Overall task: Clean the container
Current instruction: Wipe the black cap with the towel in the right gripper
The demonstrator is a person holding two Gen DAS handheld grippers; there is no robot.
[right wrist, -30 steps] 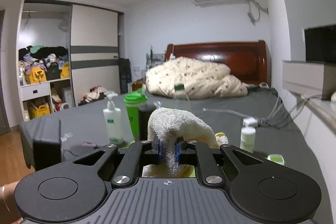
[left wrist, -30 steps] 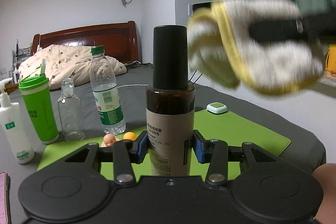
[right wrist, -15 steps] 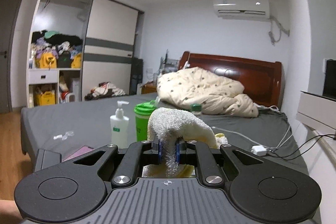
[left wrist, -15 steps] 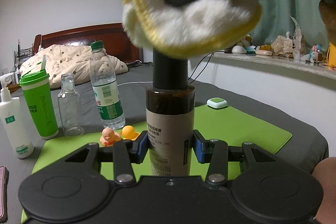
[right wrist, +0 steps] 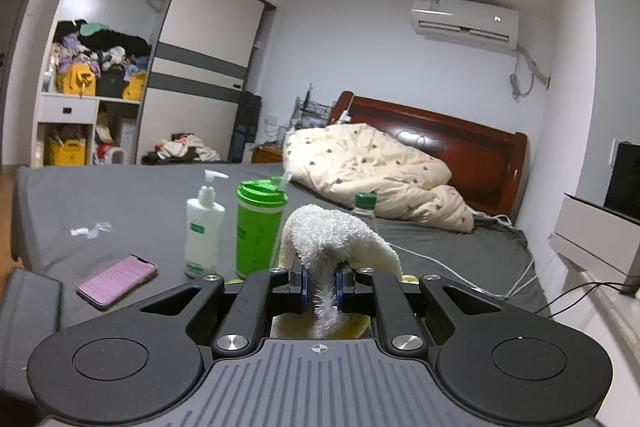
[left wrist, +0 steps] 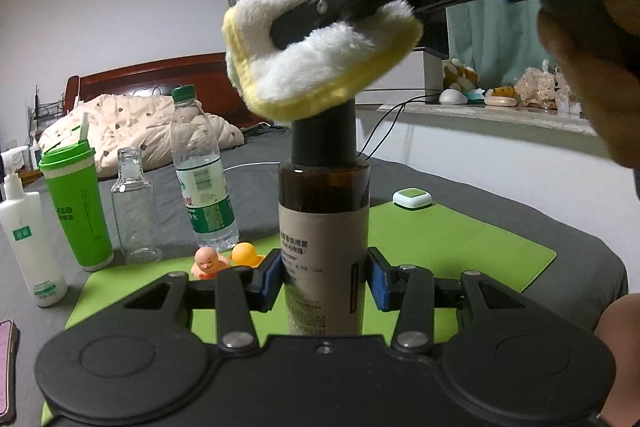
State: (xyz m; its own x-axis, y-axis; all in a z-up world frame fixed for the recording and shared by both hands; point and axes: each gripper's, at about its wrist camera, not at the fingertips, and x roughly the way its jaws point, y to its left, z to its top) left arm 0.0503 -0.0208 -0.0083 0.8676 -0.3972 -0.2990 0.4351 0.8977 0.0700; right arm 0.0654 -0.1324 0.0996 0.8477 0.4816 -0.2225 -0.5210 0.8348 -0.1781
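My left gripper [left wrist: 324, 277] is shut on a brown bottle [left wrist: 324, 227] with a black cap [left wrist: 324, 137] and a pale label, held upright above a green mat [left wrist: 452, 247]. My right gripper [right wrist: 320, 285] is shut on a white cloth with a yellow edge [right wrist: 332, 235]. In the left wrist view the cloth [left wrist: 320, 67] rests on top of the bottle's cap, with the right gripper [left wrist: 304, 23] coming in from the upper right. The bottle is hidden under the cloth in the right wrist view.
On the grey bed behind the mat stand a white pump bottle [left wrist: 30, 235], a green tumbler [left wrist: 76, 203], an empty glass bottle [left wrist: 134, 207] and a water bottle [left wrist: 202, 175]. Two toy ducks [left wrist: 224, 257] sit on the mat. A phone [right wrist: 116, 281] lies at left.
My right gripper has swung the cloth from the upper right down onto the bottle's cap. The left gripper and the bottle have stayed still.
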